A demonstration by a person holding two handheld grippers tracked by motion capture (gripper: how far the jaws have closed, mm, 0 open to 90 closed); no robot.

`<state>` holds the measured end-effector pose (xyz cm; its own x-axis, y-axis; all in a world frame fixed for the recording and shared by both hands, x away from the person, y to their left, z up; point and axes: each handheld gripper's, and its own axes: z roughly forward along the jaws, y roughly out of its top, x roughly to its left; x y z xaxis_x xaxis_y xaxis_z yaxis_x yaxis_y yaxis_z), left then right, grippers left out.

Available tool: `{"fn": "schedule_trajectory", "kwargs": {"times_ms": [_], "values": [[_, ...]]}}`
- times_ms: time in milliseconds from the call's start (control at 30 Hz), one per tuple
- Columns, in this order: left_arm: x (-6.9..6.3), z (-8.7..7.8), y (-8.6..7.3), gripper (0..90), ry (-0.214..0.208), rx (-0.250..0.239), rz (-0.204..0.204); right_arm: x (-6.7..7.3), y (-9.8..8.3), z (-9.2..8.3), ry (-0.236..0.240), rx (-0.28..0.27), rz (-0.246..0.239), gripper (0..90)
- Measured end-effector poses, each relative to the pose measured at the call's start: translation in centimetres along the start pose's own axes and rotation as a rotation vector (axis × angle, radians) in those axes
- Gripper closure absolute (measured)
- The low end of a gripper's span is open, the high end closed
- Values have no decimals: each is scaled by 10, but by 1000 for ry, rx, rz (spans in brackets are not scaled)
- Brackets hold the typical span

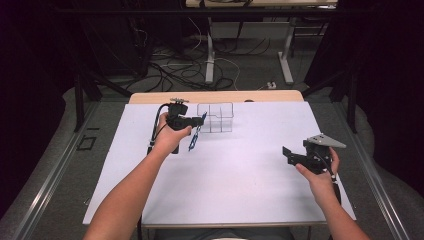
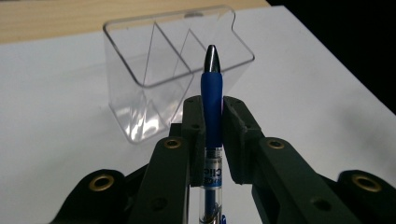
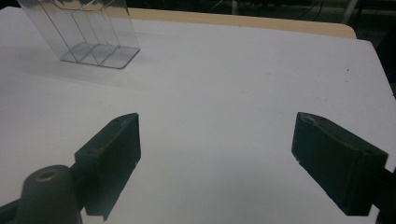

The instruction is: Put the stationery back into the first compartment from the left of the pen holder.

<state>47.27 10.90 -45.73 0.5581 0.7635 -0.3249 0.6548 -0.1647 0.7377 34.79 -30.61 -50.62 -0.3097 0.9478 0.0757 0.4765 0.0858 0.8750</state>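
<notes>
Pen (image 2: pixel 211 100) btm half prob. jaw-hidden

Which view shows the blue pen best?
The left gripper view: the pen stands close up between the left claw's pads, tip up, with the clear organizer behind it. In the high view the pen is a small blue streak hanging below the left claw.

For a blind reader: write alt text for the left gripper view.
The left claw grips a blue pen upright between its two black jaws, tip up. Just behind stands a clear plastic organizer with dividers, on a white table.
</notes>
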Motion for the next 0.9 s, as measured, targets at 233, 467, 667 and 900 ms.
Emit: {"fn": "schedule_trajectory", "kwargs": {"times_ms": [233,467,667,900], "values": [[-4,-6,23,799,27,-88,6,1,1,-2,-1,-16,20,153],[-7,-4,42,799,69,-152,17,4,2,-5,11,-30,25,153],[-6,0,49,799,102,-198,23,1,0,-5,19,-25,35,152],[-6,3,56,799,120,-244,43,6,3,-4,8,-24,34,111]]}}
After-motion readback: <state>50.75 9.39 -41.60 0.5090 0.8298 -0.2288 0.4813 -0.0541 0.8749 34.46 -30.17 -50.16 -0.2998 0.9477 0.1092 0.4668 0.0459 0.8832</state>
